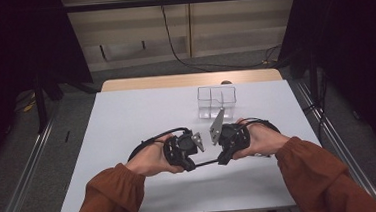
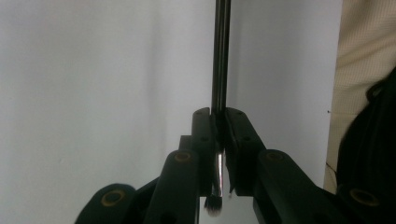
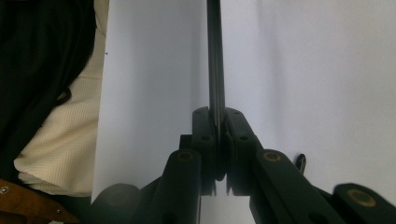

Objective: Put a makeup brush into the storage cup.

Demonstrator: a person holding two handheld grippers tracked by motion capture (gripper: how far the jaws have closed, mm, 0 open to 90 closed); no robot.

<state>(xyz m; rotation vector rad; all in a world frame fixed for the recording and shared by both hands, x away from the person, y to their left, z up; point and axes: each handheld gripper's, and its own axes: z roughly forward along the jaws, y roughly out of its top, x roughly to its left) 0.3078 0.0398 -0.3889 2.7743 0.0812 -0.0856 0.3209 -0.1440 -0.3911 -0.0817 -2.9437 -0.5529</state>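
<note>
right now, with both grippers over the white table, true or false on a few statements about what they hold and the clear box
1. Both grippers clamp one thin dark brush. True; the left gripper and right gripper each pinch an end.
2. The brush's bristle tip is at the left gripper. True.
3. The clear plastic divided box holds several brushes. False; it looks empty.
4. The brush rests on the white table. False; it is held above it.

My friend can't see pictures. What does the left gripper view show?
Two black jaws of the left gripper are shut on a thin makeup brush. Its dark handle runs straight up over the white table, and its small bristle tip pokes out below the jaws.
</note>
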